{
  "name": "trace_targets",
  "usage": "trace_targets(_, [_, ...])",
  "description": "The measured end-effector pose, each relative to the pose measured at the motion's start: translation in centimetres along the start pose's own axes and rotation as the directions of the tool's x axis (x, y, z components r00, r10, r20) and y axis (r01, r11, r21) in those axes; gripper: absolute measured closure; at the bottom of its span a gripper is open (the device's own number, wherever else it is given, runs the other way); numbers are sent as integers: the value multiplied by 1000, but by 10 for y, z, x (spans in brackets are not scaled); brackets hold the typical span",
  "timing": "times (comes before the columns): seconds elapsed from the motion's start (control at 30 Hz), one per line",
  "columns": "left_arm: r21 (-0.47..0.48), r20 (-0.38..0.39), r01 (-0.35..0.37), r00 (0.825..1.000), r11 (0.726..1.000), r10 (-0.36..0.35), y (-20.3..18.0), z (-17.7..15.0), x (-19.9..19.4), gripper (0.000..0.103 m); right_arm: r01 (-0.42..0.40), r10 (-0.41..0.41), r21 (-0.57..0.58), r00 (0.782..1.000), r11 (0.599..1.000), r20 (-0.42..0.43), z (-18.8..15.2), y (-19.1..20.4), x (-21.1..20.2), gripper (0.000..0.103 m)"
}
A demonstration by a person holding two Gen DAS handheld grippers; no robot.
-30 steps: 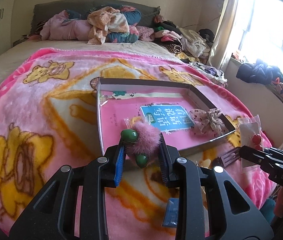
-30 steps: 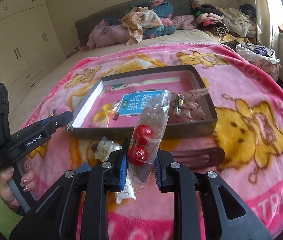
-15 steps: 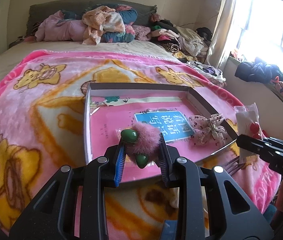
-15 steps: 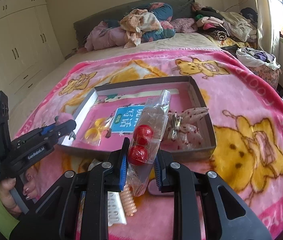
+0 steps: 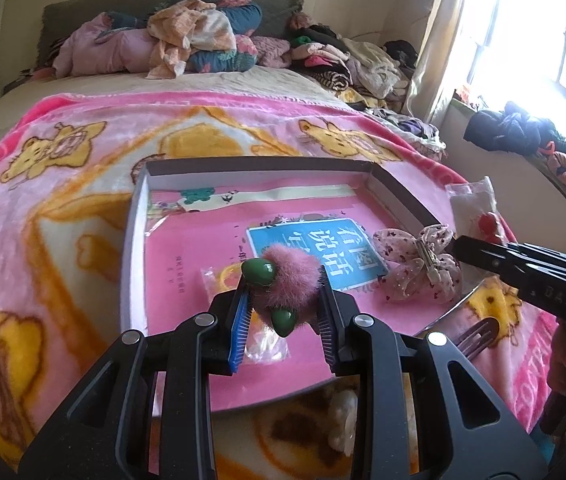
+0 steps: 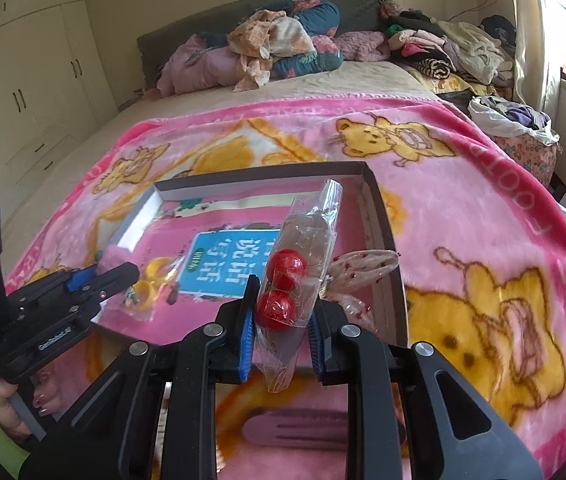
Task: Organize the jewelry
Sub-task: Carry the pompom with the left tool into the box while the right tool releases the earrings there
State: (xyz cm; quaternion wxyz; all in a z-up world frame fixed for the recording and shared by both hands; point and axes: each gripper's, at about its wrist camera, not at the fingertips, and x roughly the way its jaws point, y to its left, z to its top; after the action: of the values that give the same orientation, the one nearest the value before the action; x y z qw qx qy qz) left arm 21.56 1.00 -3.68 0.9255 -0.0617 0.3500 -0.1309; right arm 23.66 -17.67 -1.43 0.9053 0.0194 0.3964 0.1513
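1. Landmark: the shallow box [image 5: 135, 240] on the pink bear blanket [image 5: 43, 208]. All places below are taken from it.
2. Nearest you, outside the box's near wall, items not yet sorted lie on the blanket: a mauve hair clip [image 6: 299, 432] and a brown claw-type clip [image 5: 479, 336]. A pale item just beside them is too blurred to name.
3. Your left gripper [image 5: 283, 320] is clamped on the pink pompom piece with green beads [image 5: 279, 284], held above the near part of the box floor. Not yet released.
4. Your right gripper [image 6: 281, 320] is clamped on a clear bag of red beads [image 6: 283, 280], held over the box's near wall, towards its right corner. Not yet released.
5. Already lying in the box: a bagged yellow ring [image 6: 151, 280] near the front left, and a spotted fabric bow clip [image 5: 419, 264] by the right wall.
6. Judgement: roughly midway. Two pieces placed, two in hand to set down, a few left outside.
7. Beyond the box's far wall: bare blanket, then piled clothes [image 5: 203, 40].
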Motion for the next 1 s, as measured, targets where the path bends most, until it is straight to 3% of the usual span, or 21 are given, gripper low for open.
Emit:
trace_targets(0.33, [27,-49,24,999,999,-23,-10,3,22,81,34,-33,23,998,999,-45,5,-23,29,82])
trace_targets(0.67, [33,-80,24,997,999,-21,-12,0,35,81,10,-8,48,998,999,-58,10,-31,43,79])
trace_targets(1.0, [46,-91,24,996,999,-20,-15,-2,42,81,16,-14,56,999,998,-48,-3,-32,36,62])
